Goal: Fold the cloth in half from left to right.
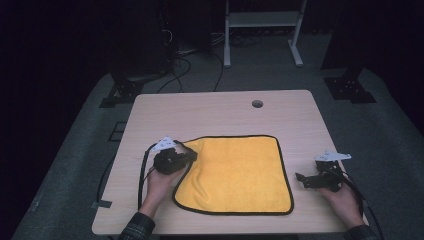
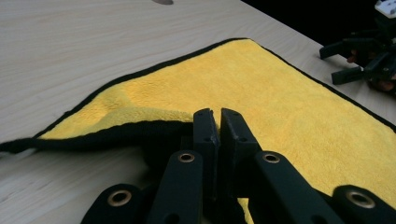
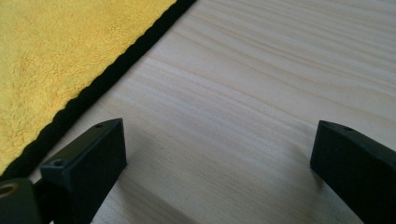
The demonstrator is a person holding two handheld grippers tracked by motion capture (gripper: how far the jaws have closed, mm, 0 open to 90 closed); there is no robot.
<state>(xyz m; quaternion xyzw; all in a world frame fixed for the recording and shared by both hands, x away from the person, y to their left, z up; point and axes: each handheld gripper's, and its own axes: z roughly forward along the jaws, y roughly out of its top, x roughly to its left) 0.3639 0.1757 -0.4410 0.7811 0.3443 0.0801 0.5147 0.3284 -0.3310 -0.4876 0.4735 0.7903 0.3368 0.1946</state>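
A yellow cloth (image 1: 235, 172) with black trim lies flat on the wooden table (image 1: 215, 107), right of centre. My left gripper (image 1: 192, 156) is at the cloth's left edge, near its far corner, and is shut on that edge. In the left gripper view the jaws (image 2: 217, 116) are pressed together, and the black-trimmed edge (image 2: 116, 133) is lifted and curled off the wood. My right gripper (image 1: 301, 179) stands open just right of the cloth's right edge. The right gripper view shows its fingertips (image 3: 217, 144) apart over bare wood, with the cloth (image 3: 56, 46) to the left.
A round cable hole (image 1: 257, 104) sits near the table's far edge. Beyond the table stand a white frame (image 1: 262, 30) and dark stands (image 1: 125, 87), with cables on the grey floor. Bare wood surrounds the cloth on all sides.
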